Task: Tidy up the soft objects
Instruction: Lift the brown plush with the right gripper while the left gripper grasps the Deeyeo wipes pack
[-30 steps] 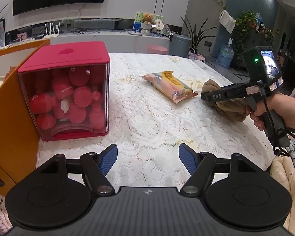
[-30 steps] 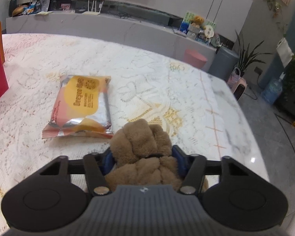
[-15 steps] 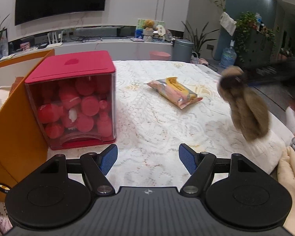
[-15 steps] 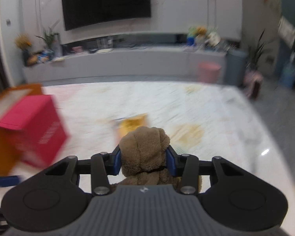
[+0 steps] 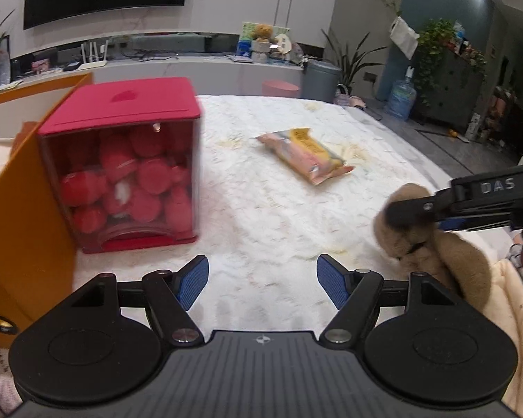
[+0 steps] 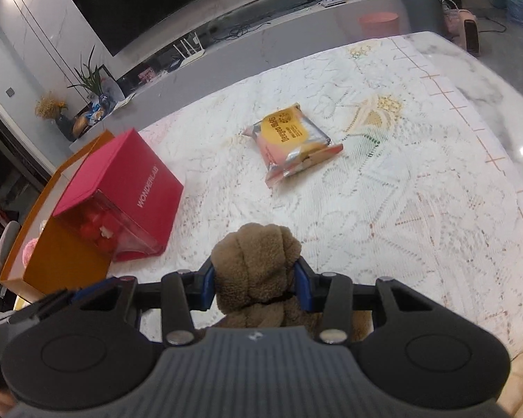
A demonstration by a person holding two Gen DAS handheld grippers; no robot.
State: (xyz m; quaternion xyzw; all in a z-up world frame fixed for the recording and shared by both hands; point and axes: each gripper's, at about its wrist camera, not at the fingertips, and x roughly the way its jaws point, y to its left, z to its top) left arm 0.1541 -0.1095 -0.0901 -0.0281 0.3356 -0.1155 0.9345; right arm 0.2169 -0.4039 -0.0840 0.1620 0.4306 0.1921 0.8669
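A brown plush toy (image 6: 258,264) is pinched between the blue pads of my right gripper (image 6: 256,284), which is shut on it and holds it above the lace tablecloth. From the left wrist view the same plush toy (image 5: 436,244) hangs from the right gripper (image 5: 406,214) at the right edge. My left gripper (image 5: 261,280) stands open over the cloth with nothing between its fingers. A yellow and pink snack packet (image 6: 291,142) lies flat mid-table, seen as the packet (image 5: 305,155) in the left view.
A red-lidded clear box (image 5: 122,170) full of red balls stands at the left, against an orange box (image 5: 24,216). The same red box (image 6: 122,191) sits inside the orange tray's corner (image 6: 62,261). The table's marble edge (image 6: 498,94) curves at the right.
The right gripper lifted the plush toy off the table, rolled, and swung left toward my left gripper. The left gripper stayed open and shifted only slightly.
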